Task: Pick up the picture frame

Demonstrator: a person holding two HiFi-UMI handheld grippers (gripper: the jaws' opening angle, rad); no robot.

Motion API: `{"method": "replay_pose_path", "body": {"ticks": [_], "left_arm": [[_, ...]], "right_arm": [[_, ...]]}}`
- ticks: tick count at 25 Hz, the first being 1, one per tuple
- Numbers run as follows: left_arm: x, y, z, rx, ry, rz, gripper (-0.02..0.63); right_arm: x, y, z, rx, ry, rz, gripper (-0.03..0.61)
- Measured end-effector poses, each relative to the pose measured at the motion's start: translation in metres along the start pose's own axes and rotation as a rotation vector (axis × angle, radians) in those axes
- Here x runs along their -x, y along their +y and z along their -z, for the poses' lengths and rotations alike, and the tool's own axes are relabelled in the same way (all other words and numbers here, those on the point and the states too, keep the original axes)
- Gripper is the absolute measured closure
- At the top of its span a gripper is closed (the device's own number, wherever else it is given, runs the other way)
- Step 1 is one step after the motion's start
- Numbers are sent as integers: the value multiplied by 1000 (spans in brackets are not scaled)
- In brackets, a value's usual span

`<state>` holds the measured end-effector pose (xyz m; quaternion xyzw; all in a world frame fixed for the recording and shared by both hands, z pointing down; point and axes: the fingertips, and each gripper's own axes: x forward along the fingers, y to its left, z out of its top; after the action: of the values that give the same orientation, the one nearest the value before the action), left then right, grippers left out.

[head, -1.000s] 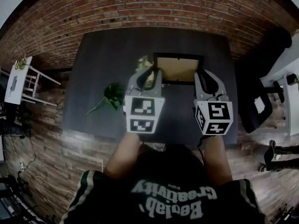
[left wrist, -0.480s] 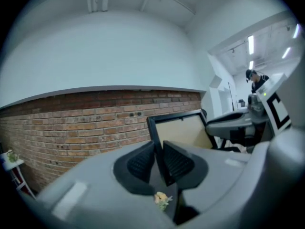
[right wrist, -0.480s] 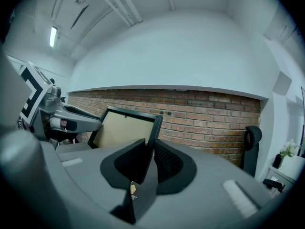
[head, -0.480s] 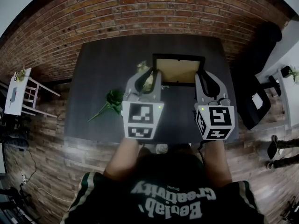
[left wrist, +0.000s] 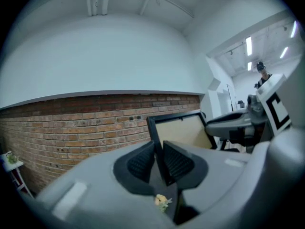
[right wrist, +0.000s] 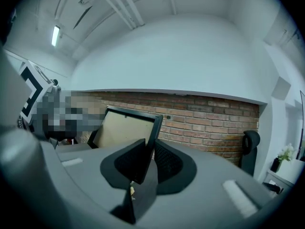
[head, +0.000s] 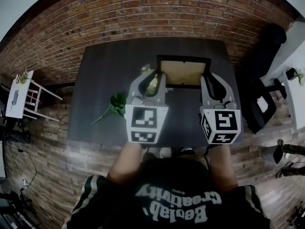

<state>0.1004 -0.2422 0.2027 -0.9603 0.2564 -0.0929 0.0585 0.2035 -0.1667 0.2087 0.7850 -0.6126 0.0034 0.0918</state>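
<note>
Frame (head: pixel 183 70) off the table (head: pixel 105 80) yet?

— Yep, a touch higher than a second ago, hanging over the far side. Left gripper (left wrist: pixel 158 159) clamped on its left edge, right gripper (right wrist: pixel 150 159) clamped on its right edge. Basically picked up, probably.

"What lies behind the dark surface (head: pixel 109 70)?"

"A red brick wall (head: pixel 157 8) runs along its far edge. Above the brick there is a plain white wall (left wrist: pixel 95 56)."

"And beside the surface?"

"To its left is a small white side table (head: pixel 24 92), and to its right a black office chair (head: pixel 257 118)."

"What about the floor?"

"Brown floor planks (head: pixel 43 147) surround the surface on every side. High above it, strip lights (right wrist: pixel 55 35) glow on a white ceiling."
</note>
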Motion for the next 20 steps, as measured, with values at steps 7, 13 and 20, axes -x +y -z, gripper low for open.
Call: {"method": "replay_pose_path", "body": {"ticks": [7, 13, 20], "left_arm": [[3, 0, -10, -2, -23, -2, 554], [8, 0, -14, -10, -38, -5, 554], [11, 0, -21, -19, -55, -8, 554]], "right_arm": [[4, -2, -11, 22, -23, 8, 511], [7, 0, -16, 23, -38, 9, 511], [8, 0, -21, 19, -57, 24, 511]]}}
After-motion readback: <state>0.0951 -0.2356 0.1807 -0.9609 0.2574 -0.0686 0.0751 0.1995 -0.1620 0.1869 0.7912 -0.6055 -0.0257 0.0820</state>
